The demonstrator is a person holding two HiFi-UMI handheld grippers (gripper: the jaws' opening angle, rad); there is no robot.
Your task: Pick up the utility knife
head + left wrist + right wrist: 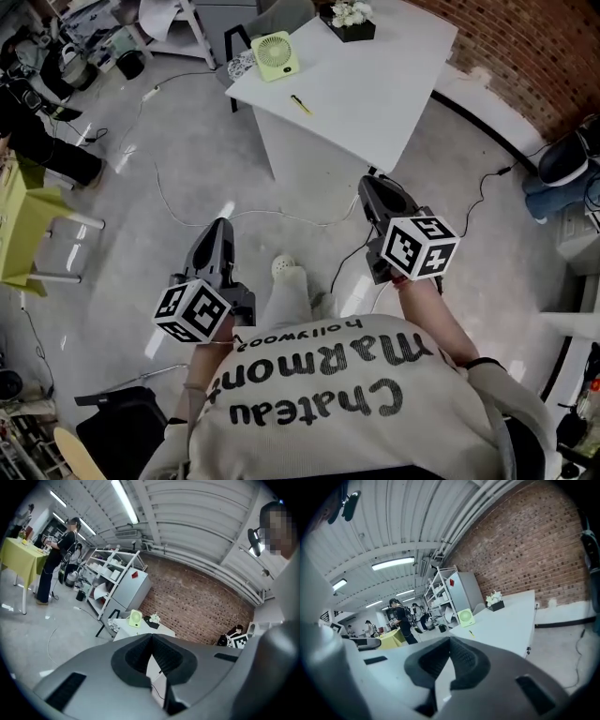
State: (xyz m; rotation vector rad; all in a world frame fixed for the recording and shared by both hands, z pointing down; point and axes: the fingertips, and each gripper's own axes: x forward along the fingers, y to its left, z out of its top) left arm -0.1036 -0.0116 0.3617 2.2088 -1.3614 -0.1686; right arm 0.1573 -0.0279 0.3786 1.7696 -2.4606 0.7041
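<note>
The utility knife is a small yellow tool lying on the white table, near its left edge; the right gripper view shows the knife far off on the table top. Both grippers hang in the air well short of the table, over the grey floor. My left gripper is shut with nothing between its jaws, and the left gripper view shows the same. At the right, my right gripper is also shut and empty, its tips pointing toward the table.
A green desk fan and a black box of white flowers stand on the table. Cables trail over the floor. A yellow-green table stands at the left, a brick wall behind. A person stands far off by shelving.
</note>
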